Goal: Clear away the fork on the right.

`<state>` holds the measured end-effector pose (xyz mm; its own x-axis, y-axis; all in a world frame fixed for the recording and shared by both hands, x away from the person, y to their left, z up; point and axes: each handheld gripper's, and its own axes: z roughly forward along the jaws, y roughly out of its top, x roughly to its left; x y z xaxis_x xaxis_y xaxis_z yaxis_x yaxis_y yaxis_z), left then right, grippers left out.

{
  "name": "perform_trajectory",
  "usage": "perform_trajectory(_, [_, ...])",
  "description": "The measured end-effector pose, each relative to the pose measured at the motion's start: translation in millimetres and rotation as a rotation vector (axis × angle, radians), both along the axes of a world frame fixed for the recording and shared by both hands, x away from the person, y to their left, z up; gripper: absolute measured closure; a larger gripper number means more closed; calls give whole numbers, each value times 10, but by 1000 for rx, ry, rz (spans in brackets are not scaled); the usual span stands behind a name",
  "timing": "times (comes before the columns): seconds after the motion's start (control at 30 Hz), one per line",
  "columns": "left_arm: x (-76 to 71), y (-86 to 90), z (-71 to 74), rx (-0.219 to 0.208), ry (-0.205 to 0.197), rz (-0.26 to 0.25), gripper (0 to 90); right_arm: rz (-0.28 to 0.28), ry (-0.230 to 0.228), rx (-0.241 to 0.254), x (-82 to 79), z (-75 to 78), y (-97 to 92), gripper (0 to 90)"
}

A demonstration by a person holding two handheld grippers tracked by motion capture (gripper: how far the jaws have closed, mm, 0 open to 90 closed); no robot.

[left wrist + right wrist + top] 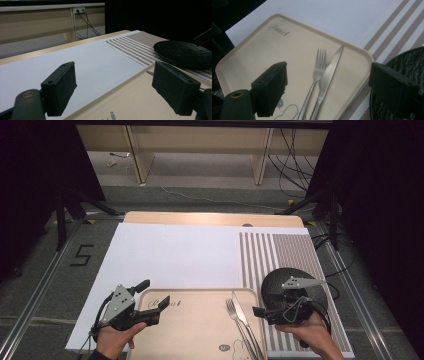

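Note:
A beige tray (195,325) lies at the table's near edge, with a fork (233,312) and a knife (243,317) side by side on its right part. A black plate (285,279) rests on the striped placemat (280,250) to the tray's right. My left gripper (152,294) hovers open over the tray's far left corner, nothing between its fingers. My right gripper (272,304) is open above the plate's near side and points left at the cutlery. In the right gripper view the fork (318,67) and knife (329,72) lie between the open jaws of the gripper (332,88).
A white sheet (175,255) covers the table's left and middle beyond the tray. In the left gripper view the plate (185,53) sits ahead at right, past the tray's rim (130,85). Cables and stand legs lie on the floor around the table.

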<state>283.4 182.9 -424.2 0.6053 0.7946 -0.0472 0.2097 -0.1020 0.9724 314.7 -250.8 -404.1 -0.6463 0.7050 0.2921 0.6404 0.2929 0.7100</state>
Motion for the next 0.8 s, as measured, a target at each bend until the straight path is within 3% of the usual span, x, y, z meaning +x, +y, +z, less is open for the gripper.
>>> perform_trajectory(0.8, [19,-21,0,0,6,3,186,-129,-10,56,-10,37,-542,168])
